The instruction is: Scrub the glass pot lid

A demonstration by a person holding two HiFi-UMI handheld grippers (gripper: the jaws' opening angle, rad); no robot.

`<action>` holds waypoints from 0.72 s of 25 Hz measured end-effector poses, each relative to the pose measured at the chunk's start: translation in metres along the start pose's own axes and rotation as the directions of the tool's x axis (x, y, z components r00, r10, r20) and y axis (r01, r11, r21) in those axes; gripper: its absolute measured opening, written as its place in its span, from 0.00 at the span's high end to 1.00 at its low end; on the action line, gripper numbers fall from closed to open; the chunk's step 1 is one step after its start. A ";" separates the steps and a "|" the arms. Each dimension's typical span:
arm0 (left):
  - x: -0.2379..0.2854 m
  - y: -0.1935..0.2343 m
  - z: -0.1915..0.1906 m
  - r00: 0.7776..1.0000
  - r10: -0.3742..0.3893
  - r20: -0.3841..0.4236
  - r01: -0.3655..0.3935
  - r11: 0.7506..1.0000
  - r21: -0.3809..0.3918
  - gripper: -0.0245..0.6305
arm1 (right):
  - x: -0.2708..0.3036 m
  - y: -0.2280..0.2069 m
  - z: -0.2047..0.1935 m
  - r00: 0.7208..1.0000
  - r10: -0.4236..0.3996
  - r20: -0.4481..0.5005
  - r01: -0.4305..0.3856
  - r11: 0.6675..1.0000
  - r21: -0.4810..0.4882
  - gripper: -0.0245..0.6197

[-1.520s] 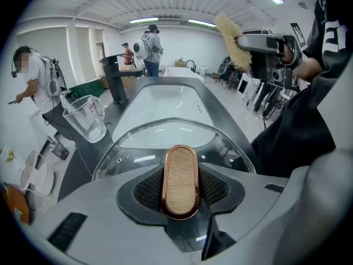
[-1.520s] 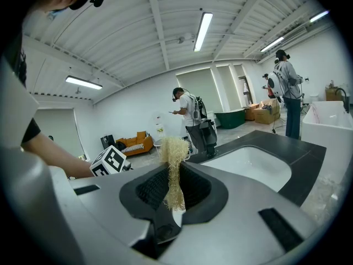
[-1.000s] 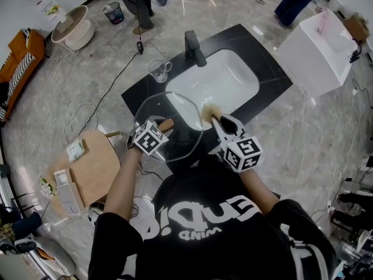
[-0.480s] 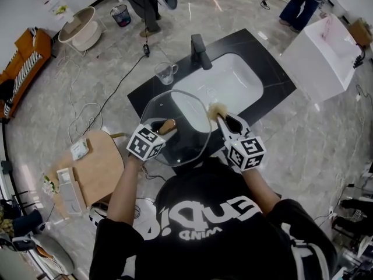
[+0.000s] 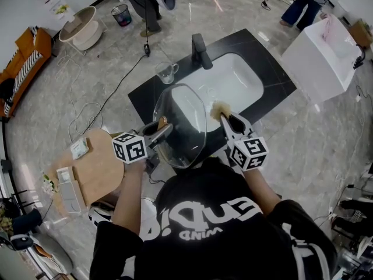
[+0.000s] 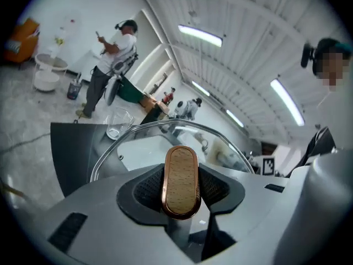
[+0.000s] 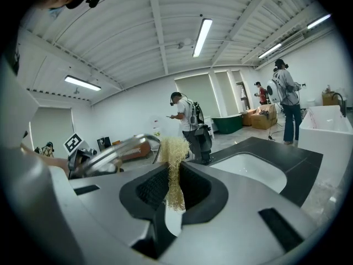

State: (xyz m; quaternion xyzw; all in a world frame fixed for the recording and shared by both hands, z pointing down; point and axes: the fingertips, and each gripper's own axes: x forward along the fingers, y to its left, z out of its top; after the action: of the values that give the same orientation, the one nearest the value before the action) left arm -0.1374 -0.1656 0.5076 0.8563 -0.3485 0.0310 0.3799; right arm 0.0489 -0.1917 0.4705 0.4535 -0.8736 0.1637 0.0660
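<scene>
The lid [image 5: 180, 127] is held up on edge, tilted nearly upright, above the front edge of the counter [image 5: 143, 101] and over the front left part of the sink [image 5: 236, 77]. It is carried by its wooden knob [image 6: 180, 181], on which the left gripper [image 5: 158, 130] is clamped: in the left gripper view the two pads are seen pressed against the knob's sides, with the glass dome and its metal rim rising beyond them.

The right gripper [image 5: 228, 123] is closed on a pale, fibrous scrubber [image 7: 175, 164], a tuft of which sticks out past the jaw tips. In the head view the scrubber is seen just beside the lid's right rim, over the front edge of the sink; whether the two touch cannot be told.

A black faucet [image 5: 200, 50] is set at the counter's back edge, behind the sink. A glass mug [image 5: 165, 72] is stood near the back left of the counter, to the left of the faucet. A wooden stool [image 5: 96, 165] is seen on the floor off the counter's front left corner.
</scene>
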 end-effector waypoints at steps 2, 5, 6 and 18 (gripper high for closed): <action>-0.006 -0.003 0.007 0.995 -0.045 0.090 0.055 0.993 -0.108 0.69 | 0.001 0.005 -0.002 1.000 0.014 -0.008 -0.014 1.000 -0.001 0.89; -0.013 -0.004 0.010 0.978 -0.084 0.191 0.134 0.954 -0.267 0.69 | 0.001 0.011 -0.005 0.999 0.030 -0.018 -0.030 1.000 -0.007 0.89; -0.014 -0.005 0.009 0.971 -0.094 0.218 0.164 0.930 -0.329 0.69 | 0.001 0.012 -0.005 0.999 0.034 -0.020 -0.034 0.999 -0.009 0.89; -0.019 -0.044 0.008 0.843 -0.266 0.467 0.505 0.689 -0.520 0.69 | 0.000 0.025 -0.011 0.997 0.072 -0.040 -0.073 0.997 -0.007 0.89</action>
State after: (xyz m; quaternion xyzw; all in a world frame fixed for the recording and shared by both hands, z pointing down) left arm -0.1262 -0.1399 0.4685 0.7257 -0.2098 -0.3234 0.5699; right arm 0.0279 -0.1744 0.4746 0.4179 -0.8887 0.1711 0.0793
